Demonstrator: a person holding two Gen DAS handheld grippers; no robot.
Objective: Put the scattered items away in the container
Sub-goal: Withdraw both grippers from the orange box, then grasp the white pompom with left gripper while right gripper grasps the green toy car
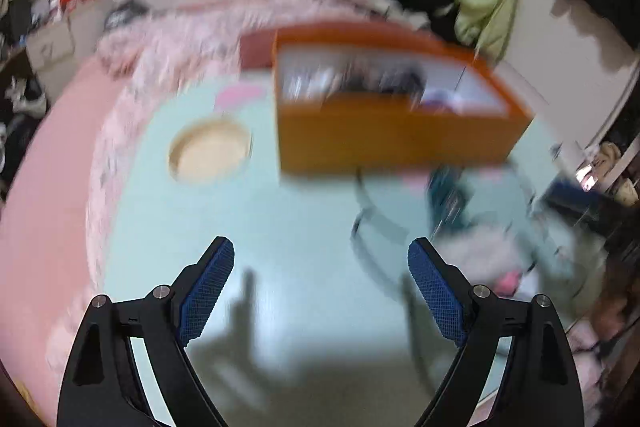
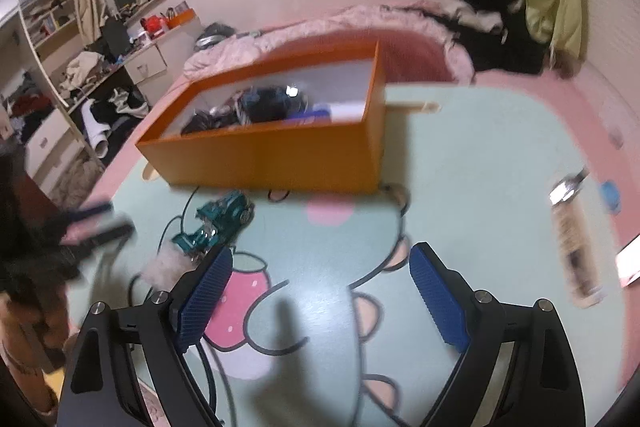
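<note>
On the mint-green mat [image 1: 280,211], as the left wrist camera shows it, the left gripper [image 1: 321,259] hangs with its blue pads [image 1: 208,287] spread wide and nothing between them. The picture is heavily smeared. Far and slightly right sits the orange box [image 1: 384,139], already holding a dark jumble of things. To its left lies a round wooden dish [image 1: 210,151], and near the right edge are a teal toy car [image 1: 446,199] and a pale fluffy lump [image 1: 480,251], both too blurred to read well. A hasty reach from here could miss the dish or knock it along the mat, since its low rim gives the pads little to bite.

From the right wrist camera, the right gripper [image 2: 320,267] also stands spread and empty above the cartoon print on the mat. The box [image 2: 272,155] lies far and left of centre, open at the top. The toy car [image 2: 218,223] rests just near the box's front wall, beside a thin black cable [image 2: 176,223] that loops across the mat. Closing on the car may snag that cable and drag it along. Far right, a long clear tube with a shiny cap [image 2: 576,247] lies by the mat's edge; being round, it would likely roll away if nudged off-centre. At the left edge the other gripper [image 2: 96,227] shows as a blur, and both reaching for the car could collide.
</note>
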